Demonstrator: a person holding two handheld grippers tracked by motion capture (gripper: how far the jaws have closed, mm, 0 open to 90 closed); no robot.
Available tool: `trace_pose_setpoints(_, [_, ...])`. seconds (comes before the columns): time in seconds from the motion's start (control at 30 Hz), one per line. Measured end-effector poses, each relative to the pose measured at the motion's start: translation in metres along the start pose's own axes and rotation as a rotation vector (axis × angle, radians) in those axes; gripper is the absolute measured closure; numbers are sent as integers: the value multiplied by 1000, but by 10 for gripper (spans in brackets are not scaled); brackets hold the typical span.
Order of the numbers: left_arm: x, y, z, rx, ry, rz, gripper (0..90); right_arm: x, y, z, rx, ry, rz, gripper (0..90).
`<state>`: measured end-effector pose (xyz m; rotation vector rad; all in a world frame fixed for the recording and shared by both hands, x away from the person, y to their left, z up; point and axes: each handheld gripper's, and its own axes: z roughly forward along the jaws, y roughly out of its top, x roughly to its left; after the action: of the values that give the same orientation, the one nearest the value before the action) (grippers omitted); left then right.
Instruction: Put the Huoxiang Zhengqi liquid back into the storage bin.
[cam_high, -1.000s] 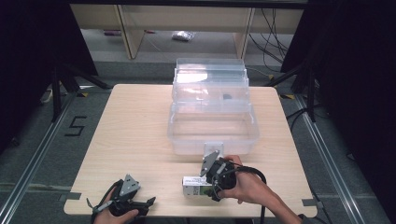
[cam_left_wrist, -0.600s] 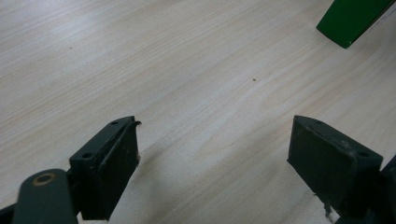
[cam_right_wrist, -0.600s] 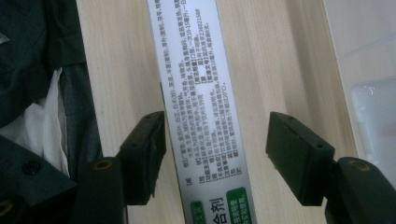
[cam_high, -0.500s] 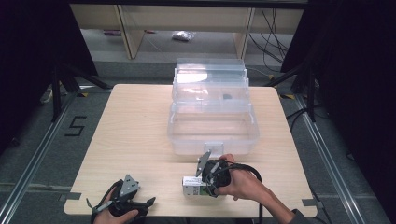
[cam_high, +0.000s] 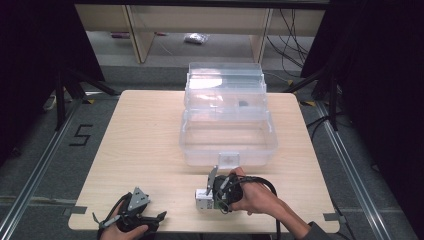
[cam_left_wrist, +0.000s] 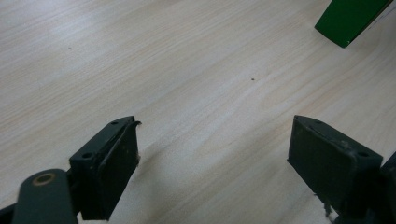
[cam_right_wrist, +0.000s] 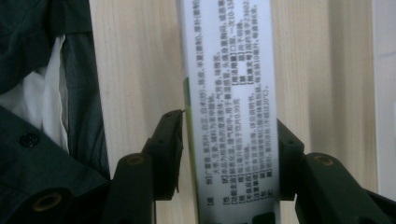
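Right gripper (cam_high: 207, 197) jaws just closing, pads now against long sides of white box (cam_right_wrist: 229, 107) near table's (cam_high: 145, 135) front edge. Box's long axis runs straight out between jaws. Clear bin (cam_high: 227, 135) just behind. Left gripper (cam_left_wrist: 215, 154) wide open, empty, front-left corner.

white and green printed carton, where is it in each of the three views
High view: the white and green printed carton lies near the table's front edge, at the right gripper.
Left gripper view: a green corner at top right is probably it.
Right gripper view: it stands in the centre, between the black jaws.
Shared landmark: the pale wooden table.
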<state>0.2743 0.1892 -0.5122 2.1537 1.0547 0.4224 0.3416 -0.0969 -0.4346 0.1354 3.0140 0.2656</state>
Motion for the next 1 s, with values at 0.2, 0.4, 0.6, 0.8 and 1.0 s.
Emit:
trace_pose_setpoints(0.2, [0,0,0,-3,0,-4,155,-1,2,2,45,14,11,592])
trace_pose_setpoints(0.4, [0,0,1,0,-1,-2,156,-2,5,2,60,23,-31,627])
trace_pose_setpoints(0.6, [0,0,0,-3,-2,-3,156,-5,6,2,71,47,-53,640])
trace_pose_setpoints(0.8, [0,0,0,-3,0,-4,156,-7,4,-2,72,64,-35,641])
trace_pose_setpoints(1.0, [-1,0,0,-7,-4,-7,156,-10,0,-11,65,62,-22,642])
